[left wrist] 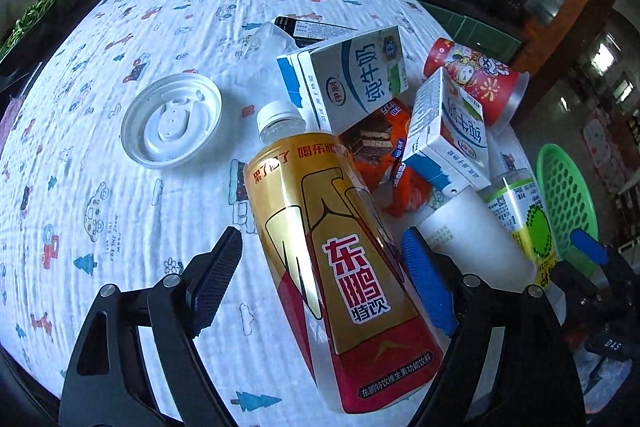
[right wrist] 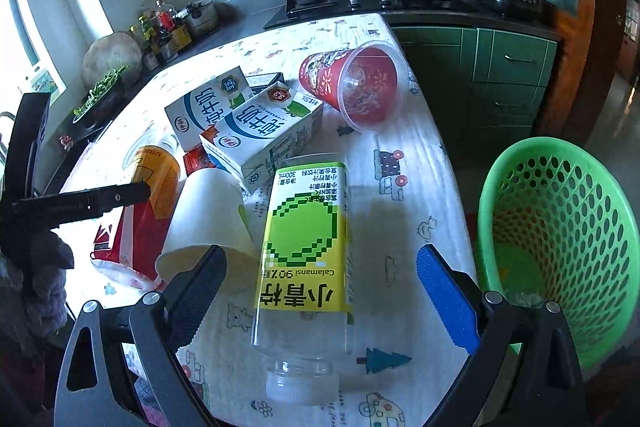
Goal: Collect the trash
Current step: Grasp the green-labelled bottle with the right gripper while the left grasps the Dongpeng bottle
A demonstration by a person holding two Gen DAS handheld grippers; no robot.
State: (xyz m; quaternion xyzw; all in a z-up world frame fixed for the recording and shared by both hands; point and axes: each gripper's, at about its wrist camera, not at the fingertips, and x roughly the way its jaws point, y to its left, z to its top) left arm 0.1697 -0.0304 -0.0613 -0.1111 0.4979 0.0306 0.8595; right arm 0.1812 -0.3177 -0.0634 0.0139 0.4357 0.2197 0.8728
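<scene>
A gold and red drink bottle (left wrist: 340, 247) with a white cap lies on the patterned tablecloth. My left gripper (left wrist: 320, 233) is open, with the bottle between its fingers and neither pad touching it. A clear bottle with a lime-green label (right wrist: 308, 247) lies cap toward me. My right gripper (right wrist: 322, 251) is open around it, with a gap on each side. A white paper cup (right wrist: 208, 215) lies tipped over between the two bottles.
Two milk cartons (right wrist: 264, 135) (right wrist: 208, 111), an orange snack wrapper (left wrist: 376, 147) and a tipped red cup (right wrist: 360, 87) are piled beyond the bottles. A white lid (left wrist: 172, 121) lies to the left. A green perforated basket (right wrist: 560, 227) stands off the table's right edge.
</scene>
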